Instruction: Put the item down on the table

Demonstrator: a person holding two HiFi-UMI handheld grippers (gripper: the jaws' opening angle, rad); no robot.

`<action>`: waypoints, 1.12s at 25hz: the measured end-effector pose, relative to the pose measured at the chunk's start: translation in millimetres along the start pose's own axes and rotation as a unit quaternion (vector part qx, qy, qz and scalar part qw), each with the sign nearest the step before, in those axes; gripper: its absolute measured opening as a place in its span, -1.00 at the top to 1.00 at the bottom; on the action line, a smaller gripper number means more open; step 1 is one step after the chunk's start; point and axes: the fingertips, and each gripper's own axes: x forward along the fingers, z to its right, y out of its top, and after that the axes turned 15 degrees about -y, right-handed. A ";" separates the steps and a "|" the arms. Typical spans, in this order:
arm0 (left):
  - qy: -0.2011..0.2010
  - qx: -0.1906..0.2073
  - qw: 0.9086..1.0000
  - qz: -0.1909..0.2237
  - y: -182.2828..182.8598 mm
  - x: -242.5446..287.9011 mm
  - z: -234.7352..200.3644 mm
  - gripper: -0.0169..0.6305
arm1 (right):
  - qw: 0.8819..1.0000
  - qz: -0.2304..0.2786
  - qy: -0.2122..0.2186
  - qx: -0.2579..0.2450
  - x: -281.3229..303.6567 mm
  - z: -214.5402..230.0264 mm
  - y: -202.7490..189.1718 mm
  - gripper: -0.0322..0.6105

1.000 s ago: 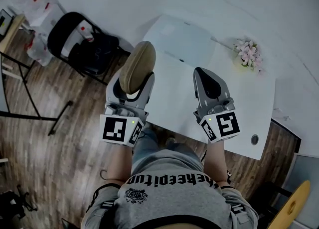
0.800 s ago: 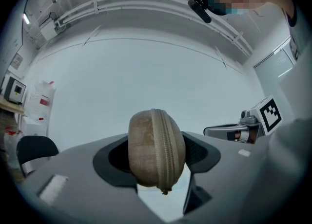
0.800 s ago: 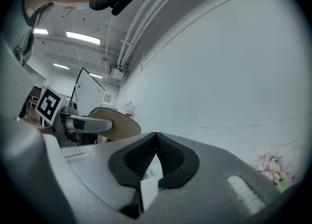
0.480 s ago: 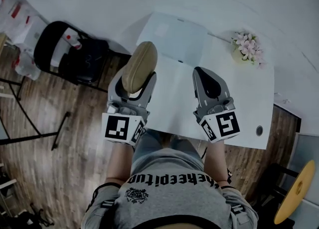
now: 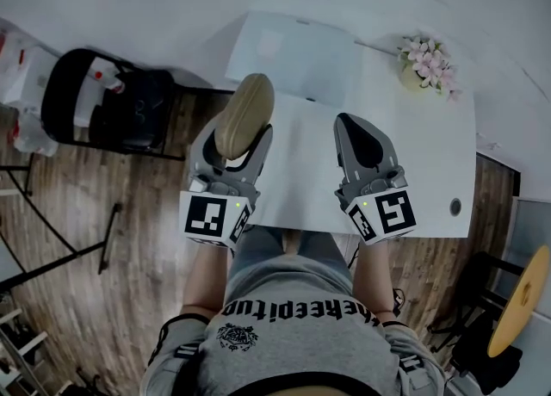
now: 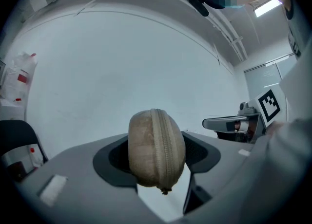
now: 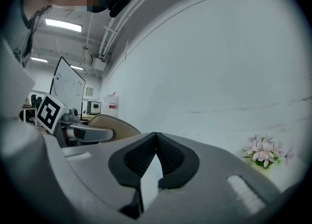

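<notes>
- Left gripper (image 5: 241, 138): jaws wide, clamped on case (image 6: 156, 152), poised at the edge of the table (image 5: 430, 170), probably for setting down.
- Right gripper (image 5: 353, 126): closed, empty, idle over table.

The person's shirt (image 5: 297, 338) bears upside-down lettering that seems to read "thekeepitup"
</notes>
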 end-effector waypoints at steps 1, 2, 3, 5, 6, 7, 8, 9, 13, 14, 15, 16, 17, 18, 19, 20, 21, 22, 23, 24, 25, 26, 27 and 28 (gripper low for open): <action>-0.004 -0.002 1.000 -0.005 -3.2 1.5 -1.8 0.05 | 1.000 -0.003 -0.004 0.001 0.8 -0.2 -1.9 0.90; -0.007 -0.005 1.000 -0.011 -6.1 2.9 -3.3 0.05 | 1.000 -0.006 -0.008 0.001 1.4 -0.3 -3.8 0.90; -0.011 -0.007 1.000 -0.017 -9.6 4.3 -4.6 0.05 | 1.000 -0.009 -0.012 0.002 1.7 -0.4 -5.8 0.90; -0.018 -0.011 1.000 -0.024 -18.3 6.2 -7.1 0.05 | 1.000 -0.015 -0.019 0.003 2.5 -0.5 -10.1 0.90; -0.021 -0.013 0.999 -0.027 -22.5 6.9 -8.3 0.05 | 1.000 -0.018 -0.022 0.004 2.8 -0.8 -12.2 0.90; -0.025 -0.016 0.999 -0.030 -26.3 7.4 -9.2 0.05 | 0.999 -0.020 -0.025 0.004 3.1 -1.3 -14.4 0.90; -0.028 -0.018 0.999 -0.034 -30.1 7.8 -9.9 0.05 | 0.999 -0.023 -0.028 0.004 3.4 -2.0 -16.6 0.90; -0.032 -0.020 0.999 -0.038 -33.7 8.3 -10.5 0.05 | 0.999 -0.025 -0.031 0.005 3.6 -2.8 -18.7 0.90; -0.046 -0.028 0.997 -0.057 -50.1 11.0 -12.3 0.05 | 0.998 -0.035 -0.043 0.007 3.8 -5.3 -25.5 0.90; -0.051 -0.030 0.996 -0.060 -54.3 12.1 -12.4 0.05 | 0.998 -0.037 -0.046 0.007 3.6 -5.8 -26.9 0.90; -0.055 -0.032 0.996 -0.064 -58.1 13.3 -12.3 0.05 | 0.998 -0.040 -0.048 0.006 3.3 -6.2 -28.3 0.90; -0.058 -0.033 0.995 -0.068 -61.9 14.5 -12.2 0.05 | 0.998 -0.043 -0.050 0.005 3.1 -6.7 -29.8 0.90; -0.062 -0.035 0.995 -0.072 -65.9 15.6 -12.3 0.05 | 0.998 -0.045 -0.053 0.005 2.7 -7.2 -31.4 0.90; -0.065 -0.037 0.994 -0.076 -70.1 16.6 -12.5 0.05 | 0.997 -0.048 -0.055 0.004 2.3 -7.6 -33.1 0.90; -0.068 -0.040 0.994 -0.080 -74.5 17.7 -12.5 0.05 | 0.997 -0.051 -0.057 0.003 1.6 -7.9 -34.9 0.90; -0.071 -0.042 0.993 -0.083 -78.9 18.8 -12.4 0.05 | 0.997 -0.053 -0.059 0.002 0.9 -7.9 -36.7 0.90; -0.073 -0.045 0.992 -0.088 -83.4 20.0 -12.2 0.05 | 0.996 -0.056 -0.062 0.001 0.1 -7.6 -38.4 0.90; -0.076 -0.046 0.992 -0.092 -87.7 21.2 -11.8 0.05 | 0.996 -0.059 -0.065 0.001 -0.7 -7.1 -40.1 0.90; -0.078 -0.048 0.991 -0.096 -91.9 22.4 -11.5 0.05 | 0.996 -0.061 -0.067 0.001 -1.3 -6.5 -41.5 0.90; -0.080 -0.049 0.990 -0.101 -96.1 23.5 -11.3 0.05 | 0.996 -0.064 -0.069 0.000 -1.8 -5.8 -42.9 0.90; -0.082 -0.050 0.990 -0.105 -100.4 24.5 -11.1 0.05 | 0.995 -0.066 -0.072 0.000 -2.3 -5.2 -44.1 0.90; -0.084 -0.052 0.989 -0.109 -104.8 25.5 -11.0 0.05 | 0.995 -0.068 -0.073 0.000 -2.7 -4.6 -45.4 0.90; -0.085 -0.053 0.988 -0.113 -109.1 26.3 -10.9 0.05 | 0.995 -0.070 -0.075 -0.001 -3.2 -4.2 -46.7 0.90; -0.087 -0.055 0.988 -0.117 -113.2 27.0 -10.9 0.05 | 0.994 -0.073 -0.077 -0.001 -3.8 -3.8 -48.1 0.90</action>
